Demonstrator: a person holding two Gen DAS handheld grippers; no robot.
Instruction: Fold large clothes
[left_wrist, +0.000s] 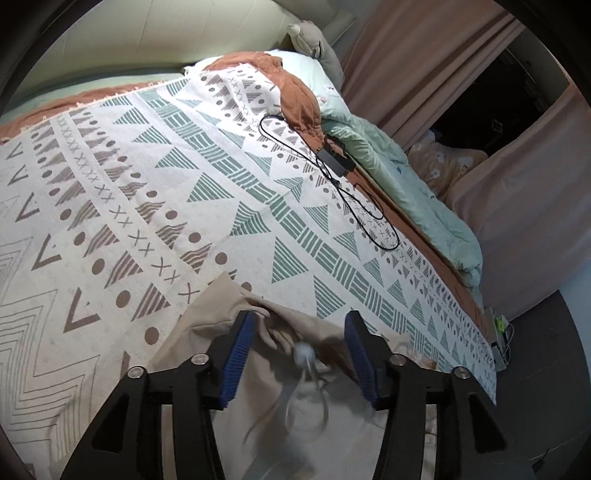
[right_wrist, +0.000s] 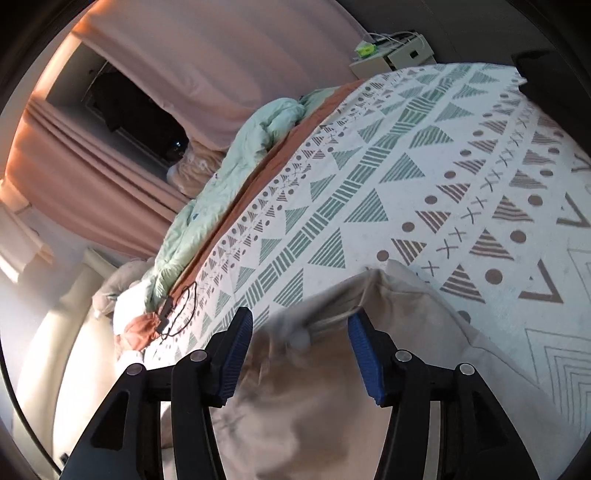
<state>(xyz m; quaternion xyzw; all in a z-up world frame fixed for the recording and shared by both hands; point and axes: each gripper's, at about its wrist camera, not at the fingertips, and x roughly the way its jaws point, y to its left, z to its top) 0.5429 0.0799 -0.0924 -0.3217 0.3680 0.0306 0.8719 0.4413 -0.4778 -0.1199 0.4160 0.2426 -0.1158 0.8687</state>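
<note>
My left gripper gapes wide, holding nothing, over a bunched beige garment | my right gripper is likewise spread and empty above the same cloth | garment lies crumpled at near edge of patterned blanket | I judge: pinch one layer only, at a corner, avoid blurred drawstring, lift evenly | cable lies far right, well apart.

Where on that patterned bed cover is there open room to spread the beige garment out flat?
The wide middle of the patterned cover is bare, bordered by the beige garment at the near edge and the rust blanket at the far end. It is crowded along the window side: a black cable with its adapter lies there beside the bunched mint quilt.
</note>
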